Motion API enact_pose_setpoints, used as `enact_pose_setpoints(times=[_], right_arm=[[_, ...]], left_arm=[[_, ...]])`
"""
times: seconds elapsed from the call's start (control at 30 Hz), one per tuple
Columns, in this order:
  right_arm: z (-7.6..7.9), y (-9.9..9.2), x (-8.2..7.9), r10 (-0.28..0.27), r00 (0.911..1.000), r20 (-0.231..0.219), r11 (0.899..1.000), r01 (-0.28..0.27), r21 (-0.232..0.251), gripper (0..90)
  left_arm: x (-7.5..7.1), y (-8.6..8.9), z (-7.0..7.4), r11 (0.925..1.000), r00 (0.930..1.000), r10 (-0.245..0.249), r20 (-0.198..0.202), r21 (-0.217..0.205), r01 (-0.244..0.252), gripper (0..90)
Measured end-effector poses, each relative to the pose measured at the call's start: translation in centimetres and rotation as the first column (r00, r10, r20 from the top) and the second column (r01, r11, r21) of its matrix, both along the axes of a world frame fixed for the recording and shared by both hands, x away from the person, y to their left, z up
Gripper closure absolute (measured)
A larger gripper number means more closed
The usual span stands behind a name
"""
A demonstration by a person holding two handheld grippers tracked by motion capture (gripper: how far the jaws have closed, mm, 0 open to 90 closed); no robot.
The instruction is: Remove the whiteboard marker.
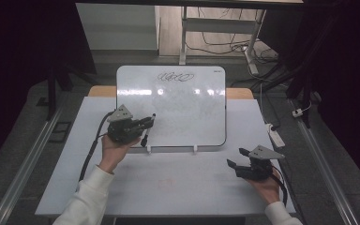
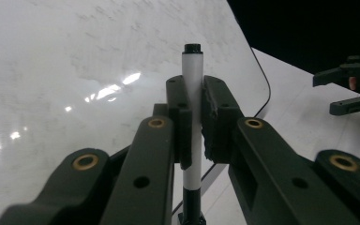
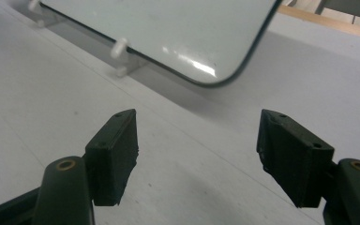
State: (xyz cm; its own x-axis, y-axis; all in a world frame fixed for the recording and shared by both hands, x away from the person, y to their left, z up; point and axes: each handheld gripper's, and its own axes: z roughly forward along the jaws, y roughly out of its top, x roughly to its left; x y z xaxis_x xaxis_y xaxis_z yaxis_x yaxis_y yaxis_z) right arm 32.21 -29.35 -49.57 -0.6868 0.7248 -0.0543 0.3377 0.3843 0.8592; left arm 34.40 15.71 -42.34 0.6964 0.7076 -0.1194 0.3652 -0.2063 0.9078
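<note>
Now I am gripping the marker (image 2: 192, 89) with my left gripper (image 2: 194, 112) over the whiteboard (image 1: 187, 108), while my right gripper (image 3: 197, 154) is hanging open near the right.

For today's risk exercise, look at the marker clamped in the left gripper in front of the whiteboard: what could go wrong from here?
1. The left gripper pinches the marker along a narrow band, so it may twist or slip when pressed to the whiteboard.
2. The whiteboard leans on small pegs; pushing might shift it, and the open right gripper isn't steadying it.

sleeves (image 1: 90, 194): white | grippers: black, brass rivets, grey three-cornered plates | cables: black
</note>
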Motion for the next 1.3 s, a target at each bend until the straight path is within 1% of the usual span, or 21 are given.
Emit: enact_pose_setpoints(times=[0.1, 0.17, 0.2, 0.27, 0.3, 0.37, 0.57, 0.63, 0.73, 0.87, 0.9, 0.93, 1.03, 1.1, 1.13, 1.17, 1.27, 1.3], right_arm=[[0.3, 0.7, 0.1, 0.014, 0.9999, -0.003, 1.0, -0.014, 0.018, 29.3], [0.5, 1.0, 0.2, 0.019, 0.9998, -0.004, 1.0, -0.019, 0.023, 29.3], [0.9, 1.8, 0.3, 0.031, 0.9995, 0.0, 0.998, -0.031, 0.046, 29.4], [1.2, 2.5, 0.5, 0.044, 0.999, -0.005, 0.997, -0.044, 0.06, 29.5], [1.3, 2.9, 0.6, 0.052, 0.9986, -0.007, 0.996, -0.051, 0.072, 29.6], [1.5, 3.7, 0.6, 0.07, 0.9975, -0.012, 0.995, -0.069, 0.073, 29.8], [1.9, 5.7, 0.4, 0.131, 0.9908, -0.033, 0.989, -0.128, 0.078, 29.7], [2.0, 6.2, 0.3, 0.147, 0.9885, -0.035, 0.986, -0.144, 0.081, 29.7], [2.1, 6.9, 0.3, 0.167, 0.9846, -0.051, 0.982, -0.162, 0.098, 30.0], [2.2, 8.0, 0.4, 0.196, 0.9769, -0.085, 0.975, -0.185, 0.122, 31.1], [2.2, 8.0, 0.4, 0.196, 0.9769, -0.085, 0.975, -0.185, 0.122, 31.1], [2.2, 8.7, 0.5, 0.211, 0.9719, -0.104, 0.972, -0.198, 0.124, 31.3], [2.1, 9.9, 0.5, 0.233, 0.9656, -0.115, 0.968, -0.219, 0.124, 31.2], [2.1, 10.6, 0.6, 0.25, 0.9606, -0.122, 0.964, -0.235, 0.128, 31.5], [2.1, 10.6, 0.6, 0.25, 0.9606, -0.122, 0.964, -0.235, 0.128, 31.5], [2.0, 11.3, 0.7, 0.263, 0.9558, -0.131, 0.96, -0.246, 0.135, 32.2], [2.0, 12.1, 0.9, 0.271, 0.9518, -0.143, 0.957, -0.251, 0.143, 33.7], [2.0, 12.1, 0.9, 0.271, 0.9518, -0.143, 0.957, -0.251, 0.143, 33.7]], left_arm=[[-0.2, -0.7, 0.0, 0.9993, 0.9995, -0.031, 0.0, -0.019, 0.031, 82.1], [-0.3, -0.9, 0.0, 0.999, 0.9992, -0.039, 0.0, -0.022, 0.039, 82.1], [-0.3, -1.2, -0.1, 0.9984, 0.9987, -0.051, -0.002, -0.024, 0.051, 82.1], [-0.4, -2.1, -0.4, 0.9966, 0.9967, -0.08, -0.013, -0.022, 0.08, 82.1], [-0.4, -2.1, -0.4, 0.9966, 0.9967, -0.08, -0.013, -0.022, 0.08, 82.1], [-0.5, -3.0, -0.8, 0.9943, 0.9942, -0.104, -0.025, -0.024, 0.104, 82.1], [-0.6, -4.6, -1.4, 0.9915, 0.9908, -0.13, -0.039, -0.003, 0.13, 82.1], [-0.6, -4.9, -1.5, 0.9908, 0.99, -0.135, -0.041, 0.0, 0.135, 82.1], [-0.7, -6.0, -2.0, 0.9879, 0.987, -0.154, -0.046, 0.011, 0.155, 82.1], [-0.8, -6.7, -2.3, 0.9859, 0.9852, -0.165, -0.046, 0.017, 0.166, 82.1], [-0.9, -6.9, -2.3, 0.9852, 0.9846, -0.169, -0.045, 0.021, 0.17, 82.1], [-0.9, -7.2, -2.4, 0.9848, 0.9843, -0.17, -0.046, 0.028, 0.171, 82.1], [-1.1, -7.6, -2.4, 0.9828, 0.9827, -0.179, -0.047, 0.038, 0.181, 82.1], [-1.2, -7.9, -2.4, 0.9822, 0.983, -0.18, -0.037, 0.048, 0.182, 82.1], [-1.2, -7.9, -2.4, 0.9822, 0.983, -0.18, -0.037, 0.048, 0.182, 82.1], [-1.3, -8.0, -2.3, 0.9812, 0.9822, -0.185, -0.034, 0.051, 0.186, 82.1], [-1.5, -8.4, -2.3, 0.9799, 0.981, -0.192, -0.027, 0.05, 0.193, 82.1], [-1.5, -8.4, -2.3, 0.9799, 0.981, -0.192, -0.027, 0.05, 0.193, 82.1]])
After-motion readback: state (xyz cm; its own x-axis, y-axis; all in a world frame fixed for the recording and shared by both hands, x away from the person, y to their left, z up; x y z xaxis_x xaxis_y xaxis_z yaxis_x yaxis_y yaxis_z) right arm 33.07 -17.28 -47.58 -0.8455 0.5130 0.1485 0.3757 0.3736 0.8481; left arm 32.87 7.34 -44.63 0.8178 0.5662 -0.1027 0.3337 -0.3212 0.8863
